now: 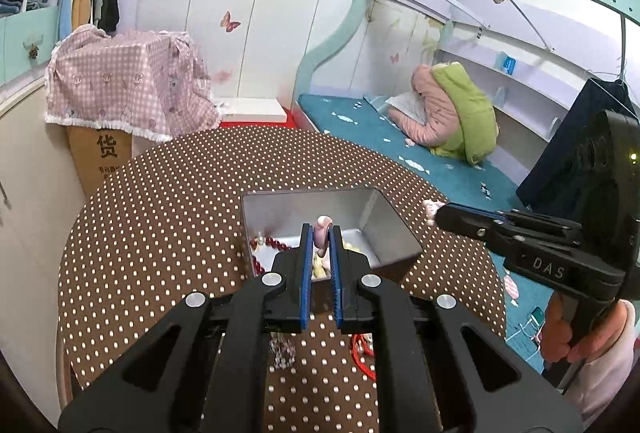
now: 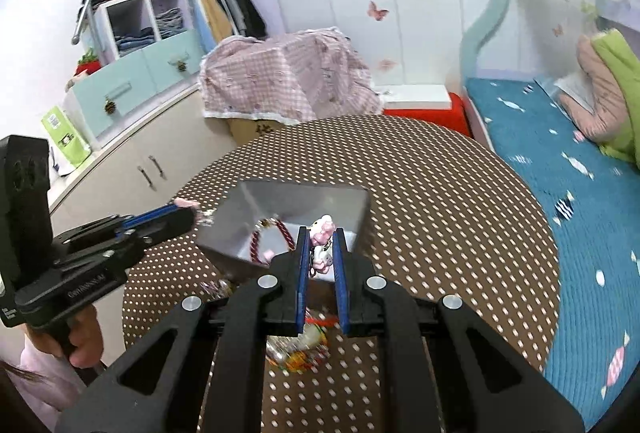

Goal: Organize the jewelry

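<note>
Pinching a small pink charm (image 1: 322, 233) in my left gripper (image 1: 321, 233), right over the metal tin (image 1: 384, 229). My right gripper (image 2: 320, 238) is clamped on a pink kitty keychain (image 2: 322, 245) above the same tin, where a red bead bracelet (image 2: 271, 238) lies. It's all on the polka-dot table (image 1: 168, 217).

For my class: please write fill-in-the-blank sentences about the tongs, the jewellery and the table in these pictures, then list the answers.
1. The left tongs grip a small charm and the right tongs a figure charm, both coloured ___.
2. The red bead bracelet lies inside the metal ___.
3. The table wears a brown cloth with white ___.

Missing words: pink; box; dots.
</note>
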Available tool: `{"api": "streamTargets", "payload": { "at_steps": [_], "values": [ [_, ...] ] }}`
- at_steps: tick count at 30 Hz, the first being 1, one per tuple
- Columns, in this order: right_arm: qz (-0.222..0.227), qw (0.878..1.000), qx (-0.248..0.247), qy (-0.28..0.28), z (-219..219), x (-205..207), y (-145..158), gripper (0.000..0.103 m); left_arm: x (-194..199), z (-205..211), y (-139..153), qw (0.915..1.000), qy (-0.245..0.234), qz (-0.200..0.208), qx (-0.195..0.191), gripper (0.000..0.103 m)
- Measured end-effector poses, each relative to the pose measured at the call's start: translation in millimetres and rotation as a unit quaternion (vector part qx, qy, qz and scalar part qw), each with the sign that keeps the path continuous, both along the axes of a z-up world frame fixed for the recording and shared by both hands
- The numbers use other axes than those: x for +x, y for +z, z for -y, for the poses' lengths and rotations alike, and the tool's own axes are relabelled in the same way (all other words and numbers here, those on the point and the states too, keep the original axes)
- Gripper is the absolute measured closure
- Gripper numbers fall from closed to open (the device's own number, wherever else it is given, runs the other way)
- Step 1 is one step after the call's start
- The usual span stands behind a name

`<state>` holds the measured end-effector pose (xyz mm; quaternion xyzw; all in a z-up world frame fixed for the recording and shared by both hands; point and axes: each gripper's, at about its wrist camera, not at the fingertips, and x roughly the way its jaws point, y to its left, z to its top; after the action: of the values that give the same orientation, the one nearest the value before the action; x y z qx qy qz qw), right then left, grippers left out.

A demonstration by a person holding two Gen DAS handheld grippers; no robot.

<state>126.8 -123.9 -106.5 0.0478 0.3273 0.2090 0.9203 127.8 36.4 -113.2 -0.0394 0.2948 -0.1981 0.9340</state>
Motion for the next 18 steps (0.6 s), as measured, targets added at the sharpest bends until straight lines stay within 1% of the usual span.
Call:
{"api": "streamTargets", "payload": {
  "at_steps": [3, 4, 5, 6, 11, 14, 18],
  "values": [
    [0.001, 1.000, -0.001, 0.019, -10, 7, 0, 0.092, 7, 3, 0, 0.9999, 0.006, -0.003, 0.014, 0.093],
    [0.002, 1.000, -0.004, 0.018, -13, 8, 0, 0.086, 8, 5, -1, 0.9997, 0.009, -0.005, 0.022, 0.088],
    [-0.001, 1.000, -0.007, 0.019, -14, 10, -2, 0.081, 9, 4, -2, 0.9996, 0.010, -0.006, 0.025, 0.072],
    [-0.003, 1.000, -0.009, 0.017, -14, 10, -3, 0.073, 9, 3, -4, 0.9996, 0.011, -0.006, 0.025, 0.063],
    [-0.013, 1.000, -0.016, 0.009, -11, 6, -6, 0.070, 7, -9, -11, 0.9995, 0.020, -0.014, 0.020, 0.063],
    [-0.017, 1.000, -0.017, 0.005, -10, 2, -8, 0.067, 2, -19, -17, 0.9992, 0.028, -0.020, 0.019, 0.063],
    [-0.025, 0.999, -0.026, 0.001, -12, -6, -14, 0.055, -10, -31, -33, 0.9979, 0.042, -0.040, 0.029, 0.063]
  ]
}}
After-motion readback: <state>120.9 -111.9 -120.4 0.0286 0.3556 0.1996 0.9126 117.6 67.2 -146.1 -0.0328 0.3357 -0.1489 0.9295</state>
